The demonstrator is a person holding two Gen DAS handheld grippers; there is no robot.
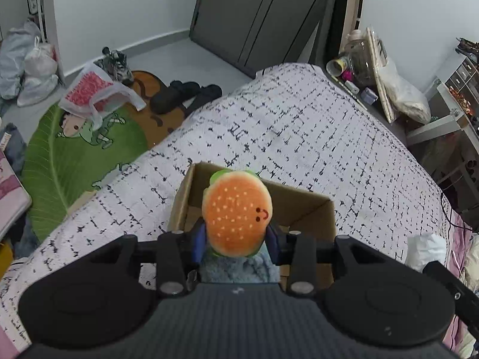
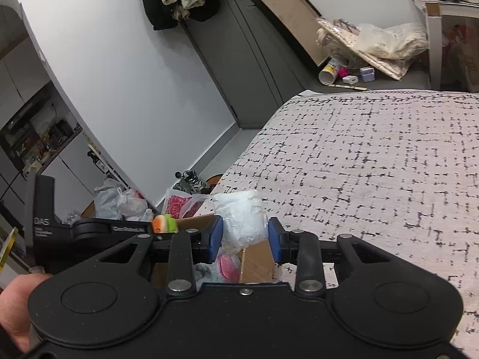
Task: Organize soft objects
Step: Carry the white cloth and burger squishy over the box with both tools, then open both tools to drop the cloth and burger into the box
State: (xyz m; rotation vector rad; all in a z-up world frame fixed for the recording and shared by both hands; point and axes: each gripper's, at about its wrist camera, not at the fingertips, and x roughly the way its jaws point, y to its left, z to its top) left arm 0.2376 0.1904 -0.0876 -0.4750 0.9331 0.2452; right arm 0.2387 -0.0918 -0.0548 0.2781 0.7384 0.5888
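Note:
My left gripper (image 1: 236, 236) is shut on an orange burger plush (image 1: 236, 212) with a smiley face and holds it over an open cardboard box (image 1: 317, 209) on the bed. A light blue fluffy item (image 1: 239, 269) lies in the box under it. My right gripper (image 2: 245, 236) is shut on a white crumpled soft bundle (image 2: 241, 215) above the same box (image 2: 257, 257). The burger plush (image 2: 163, 223) and the left gripper show at the left in the right wrist view. A pink item (image 2: 229, 266) lies in the box.
The bed has a white cover with black dashes (image 1: 299, 125). A green leaf rug (image 1: 77, 149), plastic bags (image 1: 95, 92) and dark slippers (image 1: 185, 92) lie on the floor to the left. Clutter (image 1: 374, 74) stands beyond the bed's far corner.

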